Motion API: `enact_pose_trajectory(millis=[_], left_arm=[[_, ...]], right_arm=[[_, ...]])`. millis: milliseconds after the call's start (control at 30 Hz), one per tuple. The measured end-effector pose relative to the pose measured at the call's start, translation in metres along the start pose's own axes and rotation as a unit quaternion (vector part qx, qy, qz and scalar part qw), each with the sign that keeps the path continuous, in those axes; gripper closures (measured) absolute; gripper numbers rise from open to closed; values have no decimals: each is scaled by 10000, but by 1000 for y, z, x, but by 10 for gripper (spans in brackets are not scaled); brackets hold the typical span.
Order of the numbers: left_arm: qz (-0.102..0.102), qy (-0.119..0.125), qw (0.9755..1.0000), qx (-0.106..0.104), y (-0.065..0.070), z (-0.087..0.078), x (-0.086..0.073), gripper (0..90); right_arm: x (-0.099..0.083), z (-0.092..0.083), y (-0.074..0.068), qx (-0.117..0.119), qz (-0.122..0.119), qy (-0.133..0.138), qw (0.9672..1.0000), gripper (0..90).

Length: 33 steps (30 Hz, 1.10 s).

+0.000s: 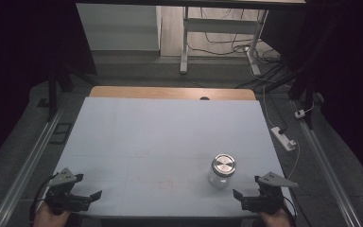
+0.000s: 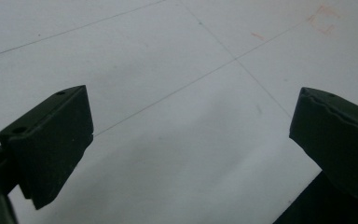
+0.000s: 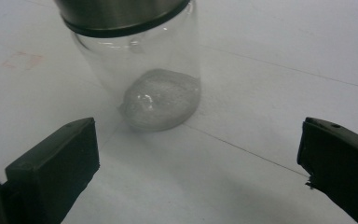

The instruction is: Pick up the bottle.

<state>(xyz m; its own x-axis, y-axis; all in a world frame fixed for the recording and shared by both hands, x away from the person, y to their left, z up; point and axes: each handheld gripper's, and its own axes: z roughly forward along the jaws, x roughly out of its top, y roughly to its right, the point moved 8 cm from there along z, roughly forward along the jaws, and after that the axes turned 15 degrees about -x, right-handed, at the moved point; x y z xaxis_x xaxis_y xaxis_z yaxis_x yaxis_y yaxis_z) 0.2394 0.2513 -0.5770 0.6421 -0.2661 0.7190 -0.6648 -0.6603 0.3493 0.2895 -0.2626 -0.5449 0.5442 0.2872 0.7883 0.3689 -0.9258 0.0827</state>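
Jar (image 1: 221,170) stands upright near table (image 1: 160,132) front edge, apart from both released grippers (image 1: 81,196) (image 1: 246,196).

A glass jar (image 3: 140,70) is standing just ahead of the right gripper (image 3: 198,158) (jaws spread wide); bare table (image 2: 168,116) is lying open before the left gripper (image 2: 191,140).

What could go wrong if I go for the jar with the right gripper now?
The glass jar is smooth and clear, so the open right gripper may slip or nudge it over. It stands near the table's front edge and could roll off. The metal lid may come loose if gripped alone.
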Motion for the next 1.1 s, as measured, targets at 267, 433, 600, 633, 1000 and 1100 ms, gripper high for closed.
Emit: enact_pose_trajectory(millis=[267, 433, 600, 633, 1000, 1100], left_arm=[[25, 1, 10000, 35, 1, 0, 0, 0], [38, 25, 10000, 32, 1, -1, 0, 0], [10, 86, 10000, 44, 1, -1, 1, 0], [10, 86, 10000, 44, 1, -1, 1, 0], [42, 71, 9999, 84, 3, -1, 1, 0], [73, 54, 9999, 92, 3, 0, 1, 0]], right_arm=[[0, 0, -4, 135, -116, -14, 9998, 0], [-1, 0, -4, 187, -132, -31, 9997, 0], [-1, 0, -5, 210, -138, -47, 9997, 0], [-1, 0, -5, 212, -149, -47, 9997, 0], [0, 0, -8, 248, -262, -23, 9993, 0], [3, -1, -9, 264, -261, 21, 9993, 0]])
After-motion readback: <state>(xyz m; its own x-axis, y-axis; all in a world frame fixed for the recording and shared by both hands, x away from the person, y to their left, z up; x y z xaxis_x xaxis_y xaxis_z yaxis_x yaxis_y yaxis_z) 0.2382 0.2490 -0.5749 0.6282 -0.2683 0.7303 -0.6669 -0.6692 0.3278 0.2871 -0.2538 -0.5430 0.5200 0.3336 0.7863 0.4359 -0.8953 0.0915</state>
